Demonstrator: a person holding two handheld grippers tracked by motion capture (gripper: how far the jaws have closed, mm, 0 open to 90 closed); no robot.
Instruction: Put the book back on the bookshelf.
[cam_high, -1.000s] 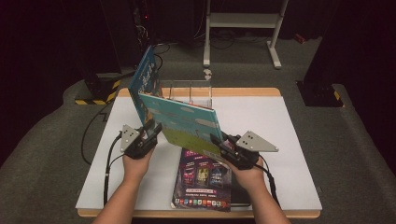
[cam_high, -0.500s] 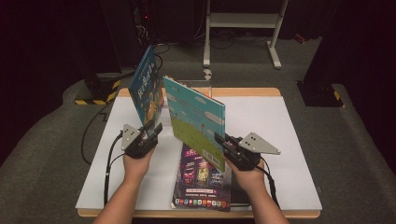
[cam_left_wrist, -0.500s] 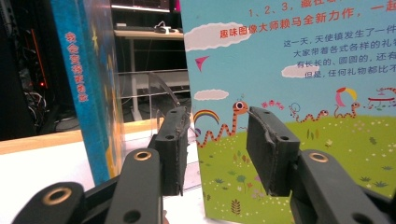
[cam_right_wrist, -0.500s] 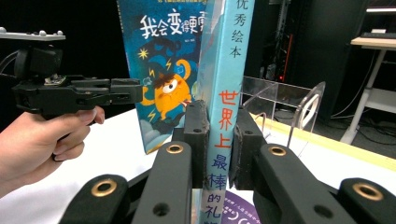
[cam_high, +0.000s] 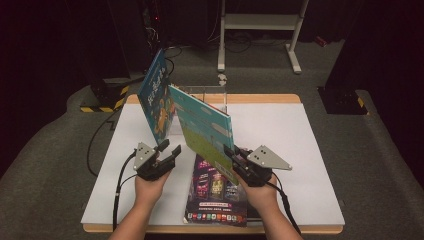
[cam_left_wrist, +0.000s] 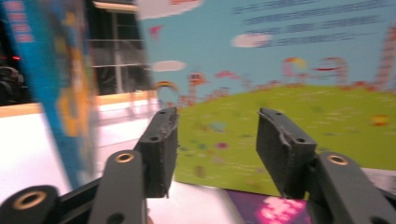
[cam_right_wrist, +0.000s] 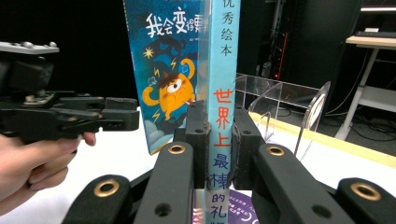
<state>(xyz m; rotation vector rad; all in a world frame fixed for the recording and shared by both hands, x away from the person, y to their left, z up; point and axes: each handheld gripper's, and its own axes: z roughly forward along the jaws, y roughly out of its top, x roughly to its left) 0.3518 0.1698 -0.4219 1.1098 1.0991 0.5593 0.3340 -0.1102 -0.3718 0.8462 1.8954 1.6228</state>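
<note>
A teal and green picture book (cam_high: 205, 130) stands on edge above the white table (cam_high: 295, 130). My right gripper (cam_high: 234, 152) is shut on its spine (cam_right_wrist: 223, 140), one pad on each side. My left gripper (cam_high: 170, 148) hangs to the book's left, clear of it. Its jaws have just been opening, with nothing between them (cam_left_wrist: 215, 149), and the green cover (cam_left_wrist: 327, 121) lies beyond. A blue book with an orange monster (cam_high: 156, 97) (cam_right_wrist: 168, 70) stands upright in a clear rack (cam_high: 210, 92) at the back. The left gripper (cam_right_wrist: 70, 116) also shows in the right gripper view.
A purple book (cam_high: 215, 200) lies flat near the table's front edge, under the held book. The clear rack's dividers (cam_right_wrist: 280, 102) stand behind the spine. Past the table are a white frame (cam_high: 260, 20) and dark floor with a cable (cam_high: 95, 145).
The left gripper has let go of the teal book's edge and drawn back to the left. The book has swung from a flat tilt to standing on edge in the right gripper.
</note>
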